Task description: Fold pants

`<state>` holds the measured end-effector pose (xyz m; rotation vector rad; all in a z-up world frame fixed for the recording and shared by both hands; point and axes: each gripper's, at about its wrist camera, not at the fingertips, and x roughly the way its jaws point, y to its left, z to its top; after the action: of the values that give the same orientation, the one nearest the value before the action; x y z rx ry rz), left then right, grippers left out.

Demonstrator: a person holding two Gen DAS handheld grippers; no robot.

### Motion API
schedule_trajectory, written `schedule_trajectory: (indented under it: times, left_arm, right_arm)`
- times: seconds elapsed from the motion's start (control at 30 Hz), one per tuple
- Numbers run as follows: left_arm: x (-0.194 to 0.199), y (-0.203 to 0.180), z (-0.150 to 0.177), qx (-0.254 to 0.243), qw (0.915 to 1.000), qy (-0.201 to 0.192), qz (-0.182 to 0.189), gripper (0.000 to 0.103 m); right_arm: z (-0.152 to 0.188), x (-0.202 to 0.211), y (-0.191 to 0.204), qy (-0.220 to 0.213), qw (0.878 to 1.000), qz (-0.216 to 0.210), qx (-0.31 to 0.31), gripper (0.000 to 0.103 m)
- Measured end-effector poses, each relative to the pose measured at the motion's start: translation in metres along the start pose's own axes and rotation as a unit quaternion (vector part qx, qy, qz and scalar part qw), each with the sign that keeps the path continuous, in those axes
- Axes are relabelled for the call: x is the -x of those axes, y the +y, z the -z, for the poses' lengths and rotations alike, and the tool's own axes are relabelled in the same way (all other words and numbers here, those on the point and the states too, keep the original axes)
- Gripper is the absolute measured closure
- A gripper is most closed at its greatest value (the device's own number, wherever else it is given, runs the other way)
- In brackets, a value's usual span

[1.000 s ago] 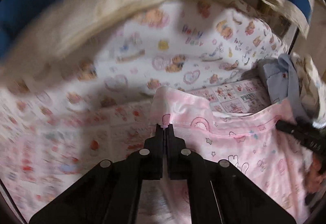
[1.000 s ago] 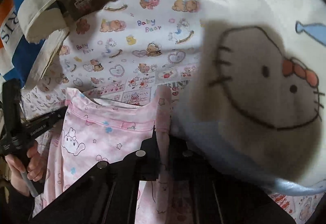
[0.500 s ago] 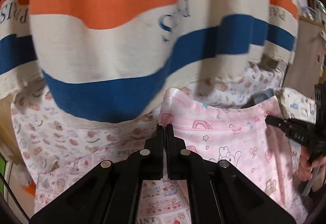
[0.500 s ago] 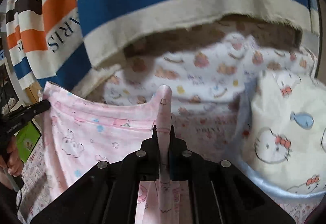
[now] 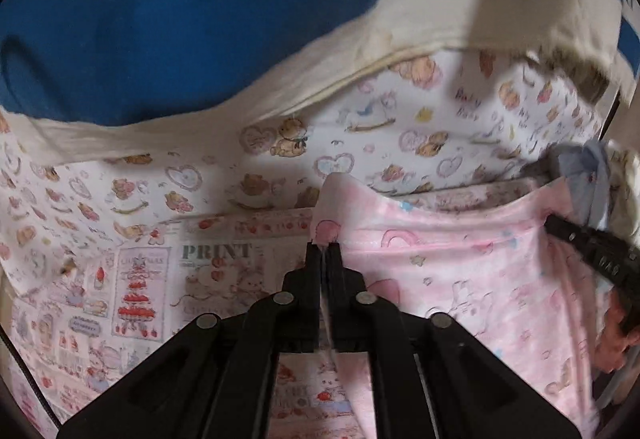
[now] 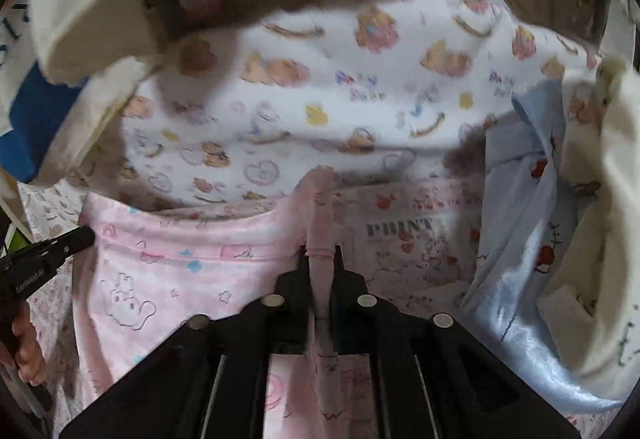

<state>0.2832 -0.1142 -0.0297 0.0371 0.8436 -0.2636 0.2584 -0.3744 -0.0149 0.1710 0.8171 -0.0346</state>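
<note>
Striped cloth (image 5: 160, 19) nearer now, both grippers' jaws clamped tight on pink pants (image 5: 460, 279) waistband corners, left gripper (image 5: 323, 249), right gripper (image 6: 321, 251).

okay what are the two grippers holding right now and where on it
Both hold the pink pants by the waistband: left gripper at one end, right gripper at the other.

"PRINT" stands in grey-green capitals on the pink patterned sheet (image 5: 216, 251), readable in both views. The white bear sheet (image 5: 466, 101) carries blurred "Baby Bear" script.
</note>
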Motion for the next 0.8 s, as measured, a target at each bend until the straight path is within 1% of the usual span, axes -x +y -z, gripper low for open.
schedule_trajectory:
  times: [0.03, 0.07, 0.1, 0.13, 0.17, 0.2, 0.27, 0.3, 0.4, 0.43, 0.5, 0.53, 0.57, 0.63, 0.67, 0.7, 0.73, 0.77, 0.8]
  left_arm:
    - [0.002, -0.002, 0.001, -0.007, 0.9999, -0.002, -0.013, 0.09]
    - [0.004, -0.003, 0.003, -0.011, 0.9997, -0.001, -0.022, 0.071]
    - [0.01, -0.002, 0.004, -0.011, 0.9997, -0.004, -0.022, 0.064]
    - [0.017, 0.001, 0.006, -0.005, 0.9998, -0.008, -0.017, 0.06]
    - [0.023, 0.005, 0.007, -0.003, 0.9999, -0.01, -0.013, 0.061]
    - [0.032, 0.005, 0.009, -0.007, 0.9998, -0.014, -0.014, 0.061]
    - [0.056, 0.003, 0.021, -0.024, 0.9988, -0.031, -0.028, 0.061]
    - [0.069, 0.003, 0.029, -0.028, 0.9983, -0.041, -0.03, 0.061]
    - [0.118, 0.005, 0.064, -0.009, 0.9966, -0.079, -0.025, 0.061]
    - [0.134, 0.004, 0.075, -0.007, 0.9951, -0.094, -0.029, 0.061]
    - [0.165, 0.003, 0.095, 0.004, 0.9909, -0.126, -0.049, 0.061]
    - [0.183, 0.002, 0.107, 0.009, 0.9882, -0.145, -0.048, 0.061]
    - [0.198, 0.001, 0.119, 0.009, 0.9851, -0.164, -0.049, 0.061]
    - [0.225, -0.008, 0.145, -0.011, 0.9795, -0.192, -0.059, 0.061]
    - [0.237, -0.015, 0.161, -0.025, 0.9759, -0.205, -0.069, 0.061]
    - [0.246, -0.022, 0.174, -0.033, 0.9727, -0.215, -0.08, 0.061]
    - [0.254, -0.028, 0.189, -0.038, 0.9707, -0.221, -0.085, 0.062]
    - [0.261, -0.034, 0.203, -0.035, 0.9695, -0.226, -0.087, 0.073]
    - [0.269, -0.041, 0.219, -0.031, 0.9691, -0.232, -0.08, 0.082]
  right_arm:
    - [0.001, -0.001, -0.003, 0.006, 1.0, 0.003, -0.003, 0.091]
    - [0.002, 0.001, -0.007, 0.006, 1.0, 0.01, -0.012, 0.079]
    - [0.003, 0.004, -0.011, 0.001, 1.0, 0.017, -0.023, 0.064]
    - [0.006, 0.012, -0.015, -0.009, 0.999, 0.019, -0.034, 0.055]
    - [0.008, 0.02, -0.02, -0.022, 0.999, 0.014, -0.045, 0.042]
    - [0.011, 0.03, -0.025, -0.033, 0.998, 0.005, -0.05, 0.042]
    - [0.017, 0.048, -0.03, -0.031, 0.999, -0.011, -0.039, 0.042]
    - [0.021, 0.057, -0.031, -0.033, 0.999, -0.015, -0.035, 0.042]
    - [0.042, 0.097, -0.035, -0.051, 0.998, -0.03, -0.017, 0.042]
    - [0.049, 0.11, -0.037, -0.059, 0.998, -0.036, -0.012, 0.042]
    - [0.071, 0.149, -0.043, -0.086, 0.995, -0.045, -0.004, 0.042]
    - [0.081, 0.164, -0.045, -0.101, 0.994, -0.045, -0.005, 0.042]
    - [0.095, 0.184, -0.049, -0.125, 0.991, -0.047, -0.006, 0.042]
    - [0.121, 0.218, -0.053, -0.16, 0.986, -0.054, 0.002, 0.042]
    - [0.129, 0.23, -0.054, -0.166, 0.984, -0.057, 0.006, 0.042]
    - [0.143, 0.245, -0.056, -0.176, 0.982, -0.063, 0.005, 0.042]
    - [0.155, 0.257, -0.058, -0.181, 0.981, -0.074, 0.0, 0.042]
    - [0.167, 0.268, -0.058, -0.183, 0.979, -0.091, -0.004, 0.042]
    - [0.18, 0.279, -0.058, -0.185, 0.976, -0.111, -0.007, 0.042]
